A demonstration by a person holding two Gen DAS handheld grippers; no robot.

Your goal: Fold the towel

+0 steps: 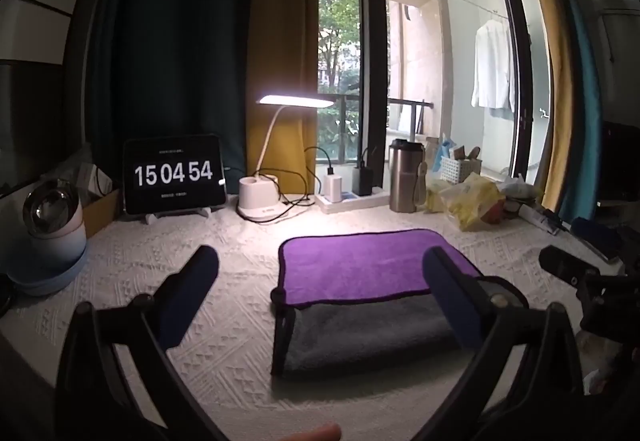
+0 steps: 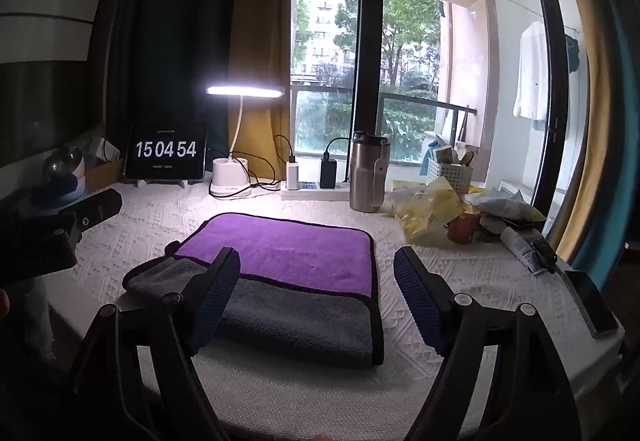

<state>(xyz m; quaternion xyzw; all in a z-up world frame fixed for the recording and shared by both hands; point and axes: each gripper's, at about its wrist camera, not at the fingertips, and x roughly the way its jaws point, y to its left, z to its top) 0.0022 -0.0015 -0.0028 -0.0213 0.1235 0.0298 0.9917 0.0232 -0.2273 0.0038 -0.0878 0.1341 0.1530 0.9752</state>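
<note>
A towel, purple on one side and grey on the other with a dark hem, lies folded on the white textured table cover; it shows in the left wrist view point(image 1: 360, 265) and in the right wrist view point(image 2: 288, 253). The grey layer sticks out toward me beneath the purple one. My left gripper point(image 1: 320, 265) is open and empty, held above the towel's left near edge. My right gripper point(image 2: 318, 261) is open and empty, above the towel's right near part. The right gripper also shows at the right edge of the left wrist view point(image 1: 576, 273).
At the back stand a tablet clock point(image 1: 173, 173), a lit desk lamp point(image 1: 276, 145), a power strip with chargers point(image 1: 352, 197), a steel tumbler point(image 1: 406, 175), yellow bags point(image 1: 472, 201) and clutter. A bowl stack point(image 1: 52, 233) sits left. A phone point(image 2: 592, 301) lies near the right table edge.
</note>
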